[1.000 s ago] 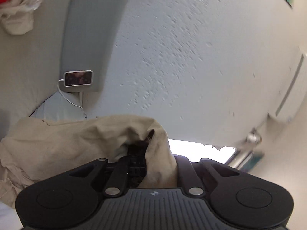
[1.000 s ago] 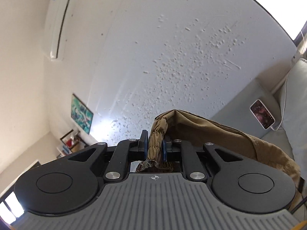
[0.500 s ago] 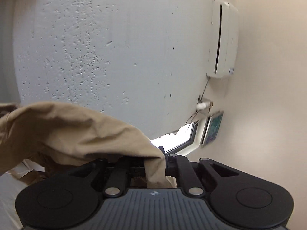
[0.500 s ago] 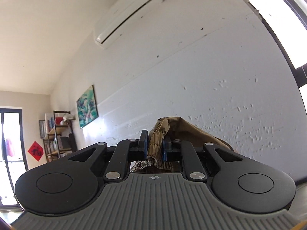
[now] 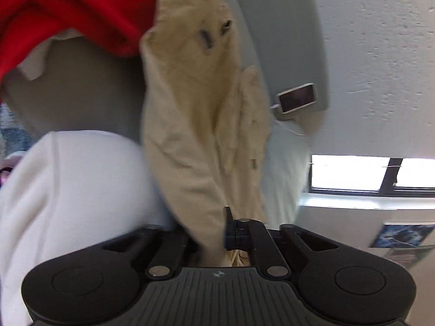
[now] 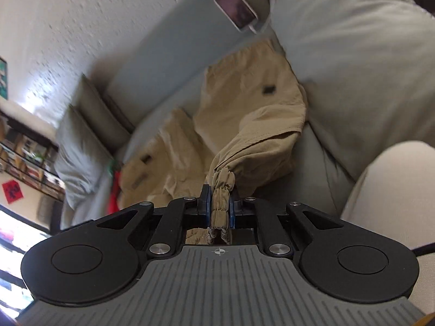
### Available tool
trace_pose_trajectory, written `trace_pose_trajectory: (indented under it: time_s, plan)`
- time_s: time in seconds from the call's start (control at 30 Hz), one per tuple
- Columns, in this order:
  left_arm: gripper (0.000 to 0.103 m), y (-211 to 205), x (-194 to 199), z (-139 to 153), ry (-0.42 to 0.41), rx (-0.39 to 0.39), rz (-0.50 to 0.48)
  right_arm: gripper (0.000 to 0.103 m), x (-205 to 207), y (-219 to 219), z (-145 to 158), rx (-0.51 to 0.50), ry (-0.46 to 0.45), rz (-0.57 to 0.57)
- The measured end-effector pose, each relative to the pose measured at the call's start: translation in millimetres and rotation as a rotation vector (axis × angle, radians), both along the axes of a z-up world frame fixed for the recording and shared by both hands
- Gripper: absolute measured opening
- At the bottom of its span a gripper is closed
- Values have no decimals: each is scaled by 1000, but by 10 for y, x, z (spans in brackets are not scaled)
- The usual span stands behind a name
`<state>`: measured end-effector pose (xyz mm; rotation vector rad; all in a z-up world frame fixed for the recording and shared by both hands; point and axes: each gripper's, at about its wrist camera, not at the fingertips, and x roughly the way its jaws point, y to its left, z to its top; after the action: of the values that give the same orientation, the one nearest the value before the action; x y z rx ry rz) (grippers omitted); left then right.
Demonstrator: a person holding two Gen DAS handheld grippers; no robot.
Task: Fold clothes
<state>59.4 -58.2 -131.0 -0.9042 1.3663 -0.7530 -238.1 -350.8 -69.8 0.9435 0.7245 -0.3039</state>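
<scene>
1. Right tool (image 6: 219, 212): I have its two fingers clamped on the gathered, elastic-looking edge of the khaki trousers (image 6: 244, 125); the bunched cloth fills the gap between the blue pads (image 6: 205, 209).
2. Left tool (image 5: 217, 233): I hold another part of the same trousers (image 5: 190, 125) here. Cloth passes between the fingers and hides one of them, so the grip reads as closed on the fabric, though the pad contact itself is covered.
3. Location of the garment: from both tools the trousers run away onto the grey sofa (image 6: 353, 54), where most of the cloth lies spread and creased against the back cushions.
4. Progress, as I judge it: the garment is gripped at two points and laid out, but no neat fold shows. Folding over and smoothing remain.
5. Count: one pair of khaki trousers; two tools; one red garment (image 5: 68, 11) at the frame's upper edge, apparently waiting; one phone (image 5: 297, 100) with a white cable on the sofa back; one white mass (image 5: 68, 190) in the left view, blurred and unidentified.
</scene>
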Motion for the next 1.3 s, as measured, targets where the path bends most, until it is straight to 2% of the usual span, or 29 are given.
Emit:
trace_pose_trajectory:
  time_s: [0.07,0.1,0.13,0.17,0.2,0.27,0.37,0.4,0.5,0.67,0.8,0.93,1.03,1.1,1.13,1.17,1.2,1.3]
  plan:
    - [15,15,-24,81,-22,5,10,22,101,62,-241,62,108,73]
    - [21,20,-52,191,-58,26,2,32,142,111,-309,83,171,112]
    - [48,36,-100,315,-103,62,-6,38,146,145,-332,86,213,140]
    - [67,55,-150,424,-150,110,-9,46,118,173,-325,80,234,161]
    - [68,72,-175,447,-206,153,-21,49,68,193,-297,69,242,176]
    - [79,78,-248,551,-298,260,-40,53,6,186,-166,53,233,183]
    - [81,261,-392,472,-393,351,-53,53,-74,83,-38,52,192,176]
    - [81,468,-472,478,-403,355,-55,54,-47,40,-29,46,178,175]
    - [79,612,-535,484,-379,339,-113,54,116,-160,-88,22,196,136]
    - [77,302,-733,401,-458,449,-289,54,279,-326,-257,44,221,157]
    - [77,98,-858,315,-476,509,-376,54,296,-387,-422,53,253,160]
    - [82,-107,-951,175,-458,539,-424,54,266,-440,-710,91,306,137]
    - [83,-186,-966,97,-439,538,-396,54,208,-459,-891,80,335,105]
    - [86,-223,-972,90,-447,535,-379,55,133,-474,-1002,119,297,84]
    - [87,-234,-972,87,-451,537,-374,59,98,-483,-1059,139,275,72]
    - [87,-250,-973,88,-457,541,-376,73,69,-496,-1123,159,246,56]
    - [87,-269,-977,93,-463,546,-378,79,43,-502,-1178,173,217,41]
    - [86,-332,-990,100,-480,570,-370,80,5,-466,-1293,171,118,1]
